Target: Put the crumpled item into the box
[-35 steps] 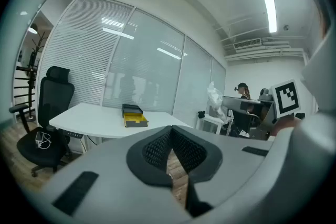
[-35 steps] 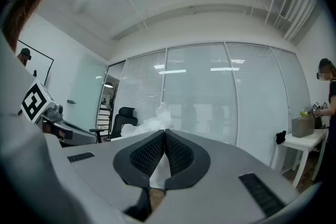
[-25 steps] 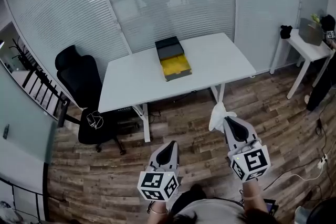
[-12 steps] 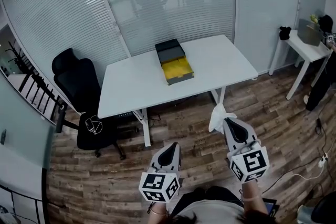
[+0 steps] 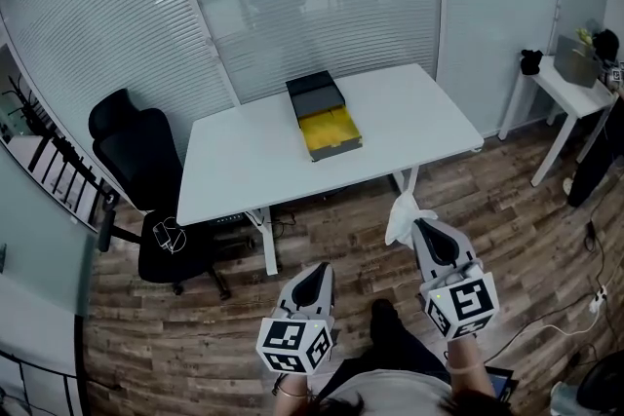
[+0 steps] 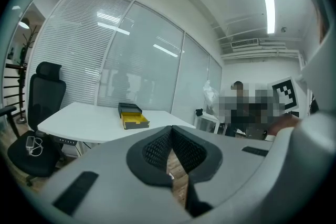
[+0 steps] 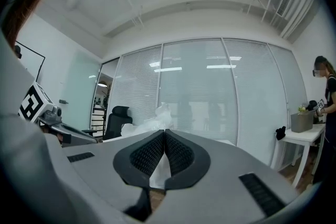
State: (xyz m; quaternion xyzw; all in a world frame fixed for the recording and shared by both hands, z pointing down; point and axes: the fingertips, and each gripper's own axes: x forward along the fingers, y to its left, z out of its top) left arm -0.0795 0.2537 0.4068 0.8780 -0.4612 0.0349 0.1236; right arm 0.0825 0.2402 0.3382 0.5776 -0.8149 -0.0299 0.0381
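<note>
- Your right gripper (image 5: 421,225): grey shell, black mesh texture inside the jaws, black-and-white square markers at the rear.
- Your left gripper (image 5: 316,271): the same grey, black and marker pattern.
- The crumpled item (image 5: 404,213) ahead of you: white.
- The box (image 5: 330,125): yellow inside, with a dark grey-black half behind it.
- The table (image 5: 244,161): plain white.
- The chair (image 5: 136,146): black.
- The floor (image 5: 507,209) beneath you: brown and grey wood planks.
- The blinds (image 5: 97,15): pale grey, fine horizontal slats.
</note>
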